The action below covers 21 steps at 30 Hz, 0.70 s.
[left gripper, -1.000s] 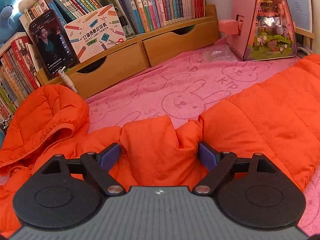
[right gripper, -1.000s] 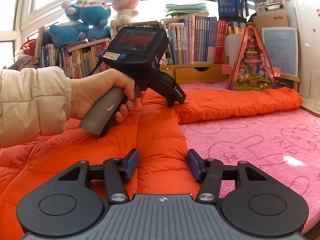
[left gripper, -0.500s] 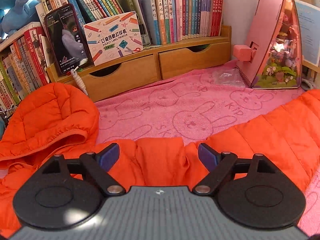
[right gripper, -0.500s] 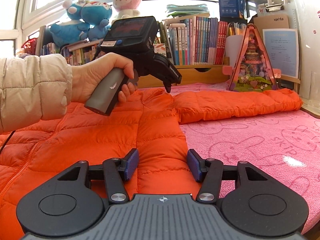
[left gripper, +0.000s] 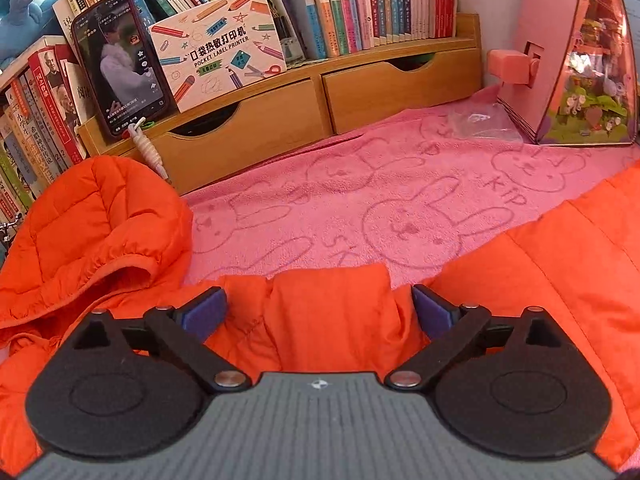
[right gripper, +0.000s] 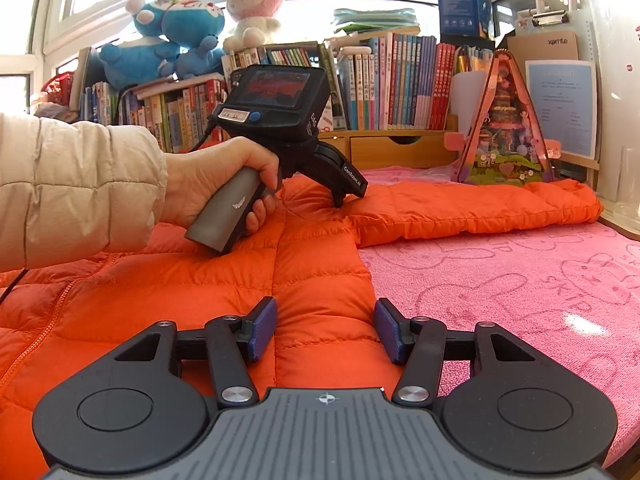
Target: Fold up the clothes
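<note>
An orange puffer jacket (right gripper: 192, 280) lies spread on the pink bunny towel (right gripper: 520, 288). Its hood (left gripper: 92, 232) sits at the left and one sleeve (right gripper: 480, 208) stretches right. My left gripper (left gripper: 318, 312), held by a hand in a cream sleeve, points down at the shoulder seam (right gripper: 340, 200). Its jaws are opening, and a low bunch of fabric (left gripper: 332, 304) lies loose between the pads without touching them. My right gripper (right gripper: 326, 330) hovers open over the jacket's near right edge, with quilted fabric under the gap and nothing pinched.
A wooden shelf with two drawers (left gripper: 360, 92) holds rows of books, a propped phone (left gripper: 120, 64) and a printer box (left gripper: 216, 44). A pink triangular diorama house (right gripper: 506, 132) stands at the sleeve's far end. Plush toys (right gripper: 180, 36) sit on the books.
The left jaws have spread apart off the bunched fold, which now lies lower. That hand rose a little, then came back down onto the shoulder. The right gripper has not moved.
</note>
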### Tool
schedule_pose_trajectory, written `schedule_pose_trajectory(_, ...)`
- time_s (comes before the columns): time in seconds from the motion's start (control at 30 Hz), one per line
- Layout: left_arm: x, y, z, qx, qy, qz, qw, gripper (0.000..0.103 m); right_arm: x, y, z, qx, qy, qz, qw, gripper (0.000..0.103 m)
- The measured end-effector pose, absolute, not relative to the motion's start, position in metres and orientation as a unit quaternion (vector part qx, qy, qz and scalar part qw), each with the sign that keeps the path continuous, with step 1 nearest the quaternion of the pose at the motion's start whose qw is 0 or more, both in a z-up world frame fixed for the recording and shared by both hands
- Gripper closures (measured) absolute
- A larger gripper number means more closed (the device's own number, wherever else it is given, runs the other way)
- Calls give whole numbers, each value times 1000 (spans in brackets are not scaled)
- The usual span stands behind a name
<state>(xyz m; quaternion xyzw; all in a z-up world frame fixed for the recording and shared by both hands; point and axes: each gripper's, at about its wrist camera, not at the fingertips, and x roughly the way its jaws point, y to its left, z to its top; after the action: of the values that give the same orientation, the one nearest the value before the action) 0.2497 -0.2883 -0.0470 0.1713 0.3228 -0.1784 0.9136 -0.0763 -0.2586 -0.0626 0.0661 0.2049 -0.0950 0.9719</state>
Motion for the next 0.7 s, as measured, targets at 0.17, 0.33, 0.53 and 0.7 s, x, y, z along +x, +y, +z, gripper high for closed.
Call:
schedule_pose_trajectory(0.17,238,-281,-30,149,323,-188,916,16,-76,-257,-63,61,206,-96,972,48)
schedule_pose_trajectory(0.33,194,-255,-22,160,317,-255,899,15,-75,-256,-63,60,207,-100,971,47)
schedule_pose_trajectory(0.53,189,-268,-42,216,306,-243,895,8,-74,-256,-62,59,207,-103,971,46)
schedule_pose_trajectory(0.7,237,-290,-44,191,327,-191,906,0,-74,-256,-62,56,208,-104,971,46)
